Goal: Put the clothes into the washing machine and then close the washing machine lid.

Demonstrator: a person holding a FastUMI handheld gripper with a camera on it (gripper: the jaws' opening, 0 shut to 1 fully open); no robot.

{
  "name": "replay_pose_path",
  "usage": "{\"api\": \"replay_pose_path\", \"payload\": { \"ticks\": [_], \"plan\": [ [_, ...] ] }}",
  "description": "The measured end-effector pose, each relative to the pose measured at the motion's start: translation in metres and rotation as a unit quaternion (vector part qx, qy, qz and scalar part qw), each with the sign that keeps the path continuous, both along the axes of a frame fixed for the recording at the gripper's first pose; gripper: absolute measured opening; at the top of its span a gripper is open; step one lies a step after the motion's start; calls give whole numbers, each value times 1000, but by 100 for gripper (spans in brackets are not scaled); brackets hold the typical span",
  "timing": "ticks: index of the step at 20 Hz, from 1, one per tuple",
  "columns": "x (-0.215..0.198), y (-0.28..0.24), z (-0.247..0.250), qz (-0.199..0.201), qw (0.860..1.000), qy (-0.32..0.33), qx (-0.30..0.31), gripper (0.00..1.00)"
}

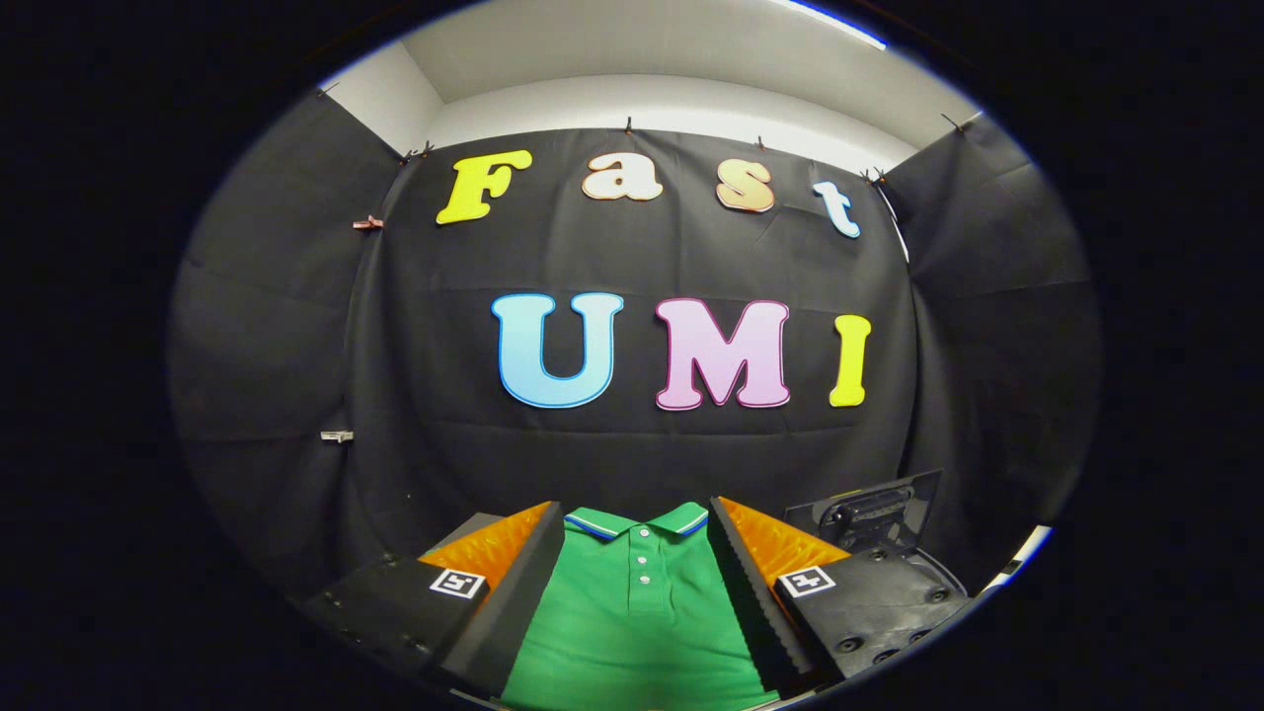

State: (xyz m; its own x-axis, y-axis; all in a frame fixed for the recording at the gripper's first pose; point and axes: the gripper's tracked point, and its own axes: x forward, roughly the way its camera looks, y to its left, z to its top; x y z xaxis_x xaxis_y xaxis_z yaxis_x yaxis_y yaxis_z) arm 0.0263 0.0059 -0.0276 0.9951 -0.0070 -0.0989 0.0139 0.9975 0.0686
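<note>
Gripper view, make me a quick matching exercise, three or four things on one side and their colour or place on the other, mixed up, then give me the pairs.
Things:
1. polo shirt
2. finger pads
3. hand-held gripper
4. dark lid-like part

Descriptions:
A. orange and ribbed
B. green, with a striped collar and white buttons
C. beyond the right finger, against the cloth wall
D. open, its fingers either side of the shirt

Pairs: 1-B, 2-A, 3-D, 4-C

One green polo shirt (637, 612); one hand-held gripper (637, 533)
</note>
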Motion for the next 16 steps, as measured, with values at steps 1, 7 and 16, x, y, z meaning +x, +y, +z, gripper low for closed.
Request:
{"api": "replay_pose_path", "payload": {
  "ticks": [1, 7, 16],
  "plan": [
    [-1, -1, -2, -1, 1000, 2, -3, 92],
    [4, 4, -17, 7, 999, 36, -15, 92],
    [33, 10, -63, 43, 983, 176, -24, 92]
  ]
}}
